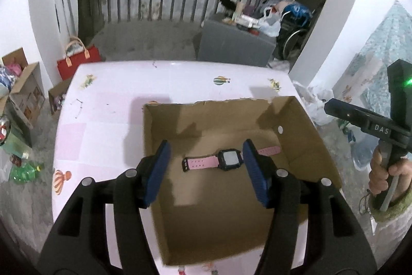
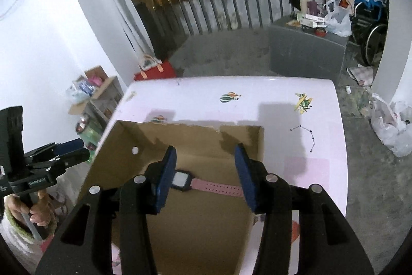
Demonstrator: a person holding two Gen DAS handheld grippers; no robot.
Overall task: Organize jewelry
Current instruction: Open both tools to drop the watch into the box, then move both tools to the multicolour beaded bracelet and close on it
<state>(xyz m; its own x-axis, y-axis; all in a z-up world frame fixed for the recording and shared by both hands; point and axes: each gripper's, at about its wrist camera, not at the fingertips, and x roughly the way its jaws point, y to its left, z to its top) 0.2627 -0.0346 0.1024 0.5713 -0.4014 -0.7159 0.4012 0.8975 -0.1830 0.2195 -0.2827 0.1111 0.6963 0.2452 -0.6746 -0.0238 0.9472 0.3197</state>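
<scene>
Left wrist view, L to R. At 9 o'clock, off the table, open cardboard cartons [image 1: 24, 84] w/ mixed stuff; a red tote bag [image 1: 77, 62] sits at about 10 o'clock, on the floor by the wall. Table [image 1: 103, 120] has a pale pink cover w/ small balloon and plane prints. Cardboard box [image 1: 303, 161], open top, fills the centre to 3 o'clock of the tabletop.

Left gripper [image 1: 206, 153]: blue pads apart, nothing between them, held above the box. Watch [image 1: 226, 160], pink strap w/ dark square case, lies flat on the box floor, strap running 9 to 3 o'clock; seen through the gap, not touched. At 3 o'clock the right gripper's body [image 1: 370, 123] shows side-on, a hand [image 1: 386, 174] in a green cuff on its grip.

Right wrist view, L to R. At 9 o'clock the left gripper [image 2: 72, 150] pokes in from the frame edge, hand [image 2: 33, 208] below it. Box [image 2: 110, 159] centre. Right gripper [image 2: 206, 166]: jaws apart, empty, above the box; watch [image 2: 206, 184] lies on the box floor between the pads as seen from here, case close to the left pad, strap running toward 3 o'clock. At 2 o'clock on the table, a thin beaded chain [image 2: 307, 135], outside the box. Far R, white plastic bags [image 2: 391, 125] on the floor.
</scene>
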